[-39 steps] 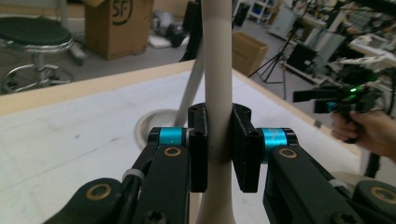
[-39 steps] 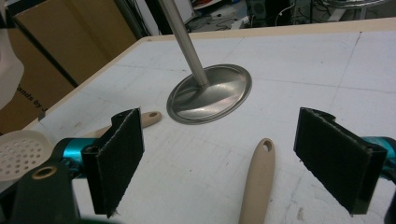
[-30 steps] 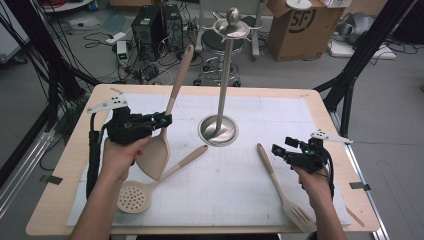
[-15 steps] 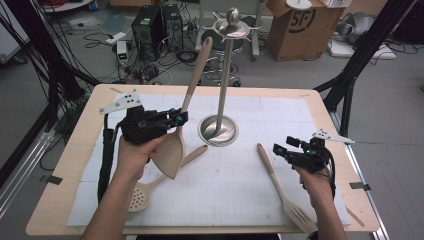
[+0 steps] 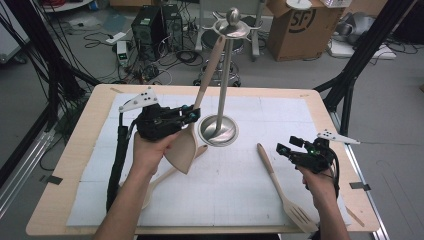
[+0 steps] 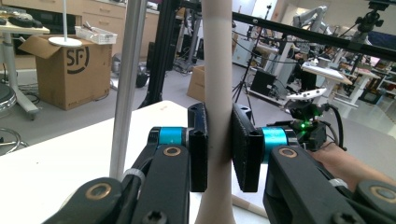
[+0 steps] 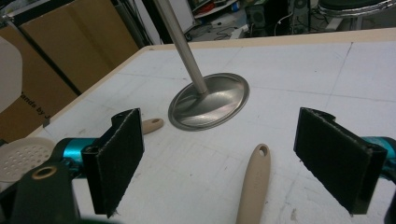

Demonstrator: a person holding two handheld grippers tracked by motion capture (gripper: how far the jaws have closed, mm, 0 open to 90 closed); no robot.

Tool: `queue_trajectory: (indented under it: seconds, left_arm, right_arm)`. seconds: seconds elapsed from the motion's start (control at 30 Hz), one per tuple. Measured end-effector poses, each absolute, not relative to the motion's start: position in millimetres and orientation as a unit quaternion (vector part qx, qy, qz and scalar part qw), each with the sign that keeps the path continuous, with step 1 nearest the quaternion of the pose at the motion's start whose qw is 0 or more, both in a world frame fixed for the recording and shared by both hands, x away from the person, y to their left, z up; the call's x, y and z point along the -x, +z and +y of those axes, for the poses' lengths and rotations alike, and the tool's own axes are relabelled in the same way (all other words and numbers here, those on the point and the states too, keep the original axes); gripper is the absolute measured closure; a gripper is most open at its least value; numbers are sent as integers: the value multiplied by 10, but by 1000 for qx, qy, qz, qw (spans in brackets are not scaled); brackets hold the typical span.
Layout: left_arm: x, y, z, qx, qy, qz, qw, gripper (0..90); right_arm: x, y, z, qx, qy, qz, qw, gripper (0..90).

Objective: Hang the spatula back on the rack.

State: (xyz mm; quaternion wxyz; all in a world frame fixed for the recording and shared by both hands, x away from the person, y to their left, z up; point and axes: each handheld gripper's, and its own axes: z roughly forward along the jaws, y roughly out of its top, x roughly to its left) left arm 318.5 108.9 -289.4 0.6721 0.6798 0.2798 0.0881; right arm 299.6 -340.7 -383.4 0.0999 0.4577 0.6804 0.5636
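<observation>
My left gripper (image 5: 192, 116) is shut on the handle of a wooden spoon (image 5: 183, 146) and holds it off the table, bowl down. The spoon's handle leans up to the hooks at the top of the metal utensil stand (image 5: 226, 75). In the left gripper view the black pads clamp the pale handle (image 6: 218, 84), and the stand's pole (image 6: 126, 84) rises just to the left. My right gripper (image 5: 285, 149) hovers open at the right, just above the handle of a slotted wooden spatula (image 5: 280, 190) lying on the mat. In the right gripper view that handle (image 7: 254, 186) lies between and below the wide jaws.
The stand's round steel base (image 7: 210, 100) sits mid-table on a white mat (image 5: 250, 200). A wooden skimmer lies under my left forearm, with its handle (image 5: 170, 172) and its perforated head (image 7: 23, 156) showing. A cardboard box (image 5: 300, 25), cables and tripod legs stand beyond the table.
My left gripper has carried the wooden spoon up and to the right, bringing its handle end against the top of the stand. The right gripper and the spatula have stayed put.
</observation>
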Motion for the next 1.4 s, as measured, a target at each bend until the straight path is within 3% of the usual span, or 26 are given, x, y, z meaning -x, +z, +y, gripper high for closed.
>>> queue_trajectory:
  seconds: [0.67,0.77,1.2,1.4]
  left_arm:
    - [-3328,-3012,1028,-681,75,306,660,771]
    - [-3332,-3010,1057,-670,76,317,667,564]
    - [-3209,-3286,1456,-669,108,345,649,365]
    - [-3149,-3378,1726,-655,124,366,649,328]
  right_arm:
    - [-2994,-3831,-3380,-457,564,681,96,151]
    - [-2991,-3828,-3379,-455,565,681,97,151]
    - [-2941,-3695,-3389,-447,574,677,110,151]
    - [-2924,-3583,-3401,-442,575,678,121,151]
